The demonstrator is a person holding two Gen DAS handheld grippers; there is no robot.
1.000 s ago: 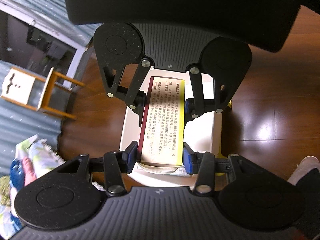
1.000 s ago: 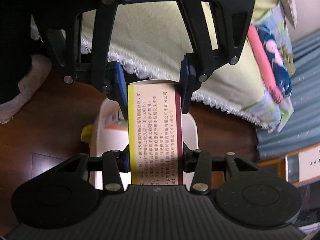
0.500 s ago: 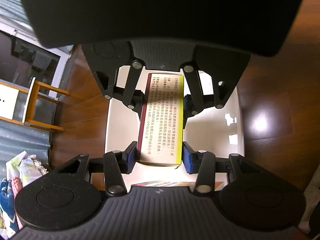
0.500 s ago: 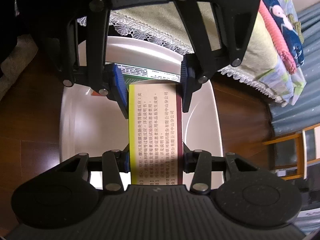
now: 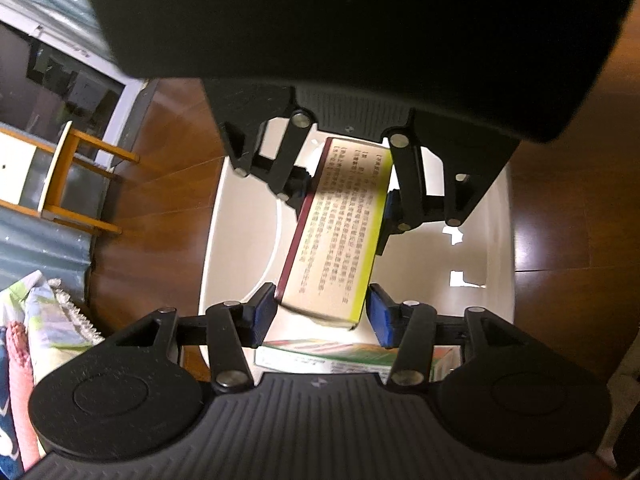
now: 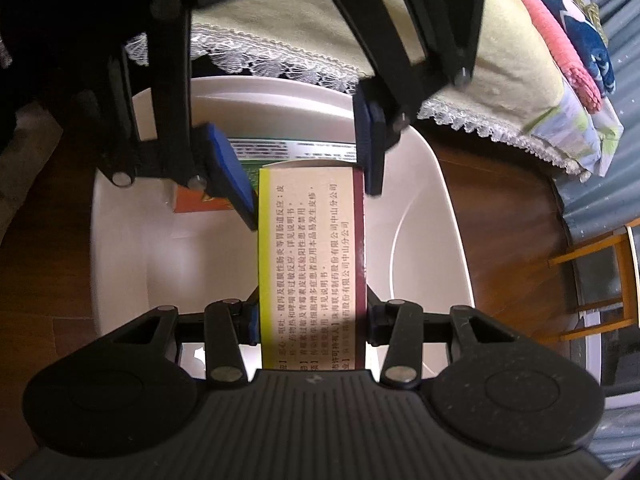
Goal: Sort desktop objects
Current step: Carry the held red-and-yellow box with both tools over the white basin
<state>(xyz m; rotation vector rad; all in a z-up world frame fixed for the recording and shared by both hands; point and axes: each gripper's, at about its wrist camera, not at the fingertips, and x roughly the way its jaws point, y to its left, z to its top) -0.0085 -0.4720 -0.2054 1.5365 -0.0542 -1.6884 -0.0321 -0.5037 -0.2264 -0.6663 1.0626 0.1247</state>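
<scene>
A medicine box (image 5: 332,232) (image 6: 312,264) with a yellow edge, a maroon edge and printed text hangs over a white basin (image 5: 240,220) (image 6: 132,264). My right gripper (image 6: 310,322) is shut on one end of it; in the left wrist view the right gripper (image 5: 344,196) clamps the far end. My left gripper (image 5: 322,314) stands around the other end with its blue pads slightly apart from the box, which lies tilted between them. In the right wrist view the left gripper (image 6: 304,160) looks blurred. A green and orange box (image 5: 340,354) (image 6: 200,204) lies in the basin.
The basin sits on a dark wooden floor (image 5: 560,240). A pale cloth with a lace edge (image 6: 440,60) and a patterned fabric hang just behind the basin. A wooden stool (image 5: 68,184) (image 6: 592,280) stands off to the side.
Both grippers came down with the medicine box into the basin. The left gripper's pads have eased off the box, which now sits tilted between them. The right gripper keeps its hold.
</scene>
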